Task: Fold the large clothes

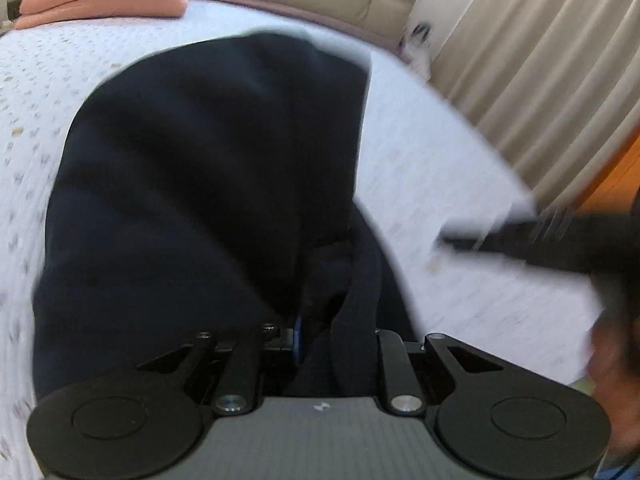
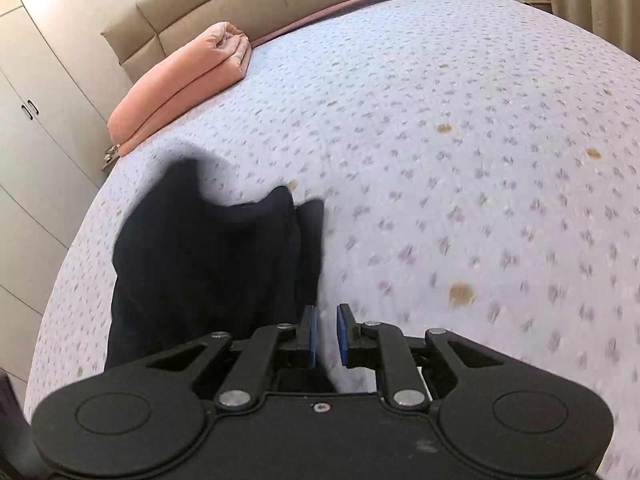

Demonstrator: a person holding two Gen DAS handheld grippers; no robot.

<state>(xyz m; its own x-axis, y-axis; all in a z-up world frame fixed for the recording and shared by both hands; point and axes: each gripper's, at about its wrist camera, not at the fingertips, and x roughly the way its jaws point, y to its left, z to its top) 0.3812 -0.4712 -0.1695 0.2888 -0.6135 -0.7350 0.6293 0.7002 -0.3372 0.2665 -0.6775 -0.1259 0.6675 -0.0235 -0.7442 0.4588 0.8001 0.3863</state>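
A large dark navy garment (image 1: 200,180) fills the left wrist view and hangs in folds over the bed. My left gripper (image 1: 340,332) is shut on a bunch of this cloth, which hides most of its fingers; only a sliver of one blue pad (image 1: 298,332) shows. In the right wrist view the same garment (image 2: 200,260) lies crumpled on the sheet, just left of my right gripper (image 2: 326,332). That gripper's blue pads stand a little apart, with only the bedsheet visible through the gap. A dark blurred shape (image 1: 540,240) at the right of the left wrist view cannot be identified.
The bed (image 2: 440,160) has a pale lilac sheet with small flowers and brown spots. A folded pink blanket (image 2: 184,76) lies near the beige headboard (image 2: 240,8). A white wardrobe (image 2: 32,140) stands past the bed's left edge, and curtains (image 1: 540,60) hang beyond its far side.
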